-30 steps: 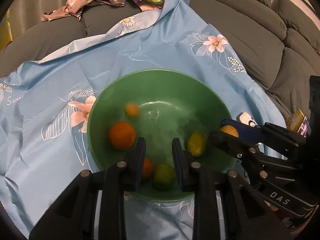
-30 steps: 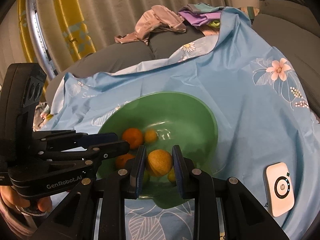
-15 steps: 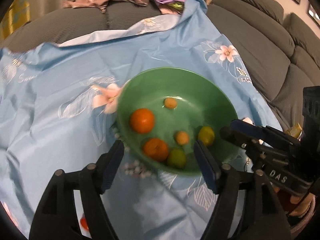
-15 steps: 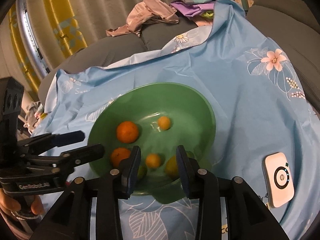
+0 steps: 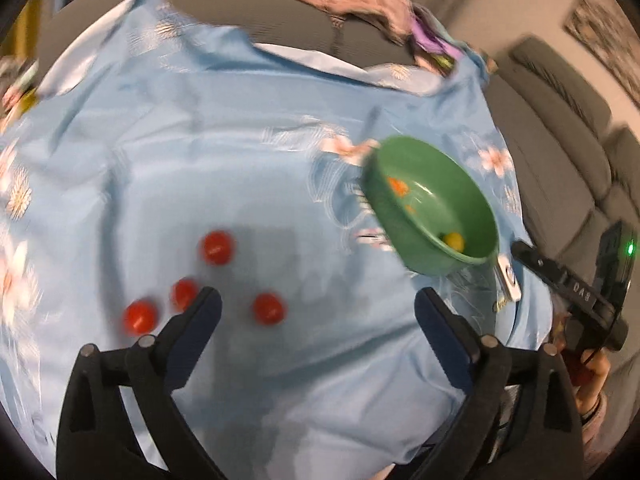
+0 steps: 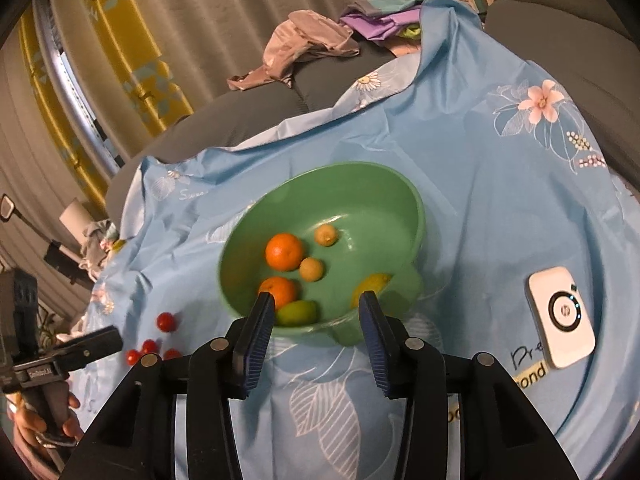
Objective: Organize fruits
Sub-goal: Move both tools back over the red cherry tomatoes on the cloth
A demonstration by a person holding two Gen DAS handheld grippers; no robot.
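A green bowl sits on the blue flowered cloth and holds two oranges, a lime, a lemon and two small yellow fruits. My right gripper hovers at the bowl's near rim; its jaws are opening with nothing between them. Several red tomatoes lie on the cloth left of the bowl. My left gripper hangs over them, its jaws opening wide and holding nothing. One tomato lies just beyond the gap.
A white pocket device lies on the cloth right of the bowl. Crumpled clothes are piled on the grey sofa behind. A hand holds the left gripper at the lower left. The left wrist view is motion-blurred.
The right gripper let go of a yellow-orange fruit, which now lies in the bowl, and drew back a little. The left gripper swung left from the bowl to the tomatoes and opened wide.
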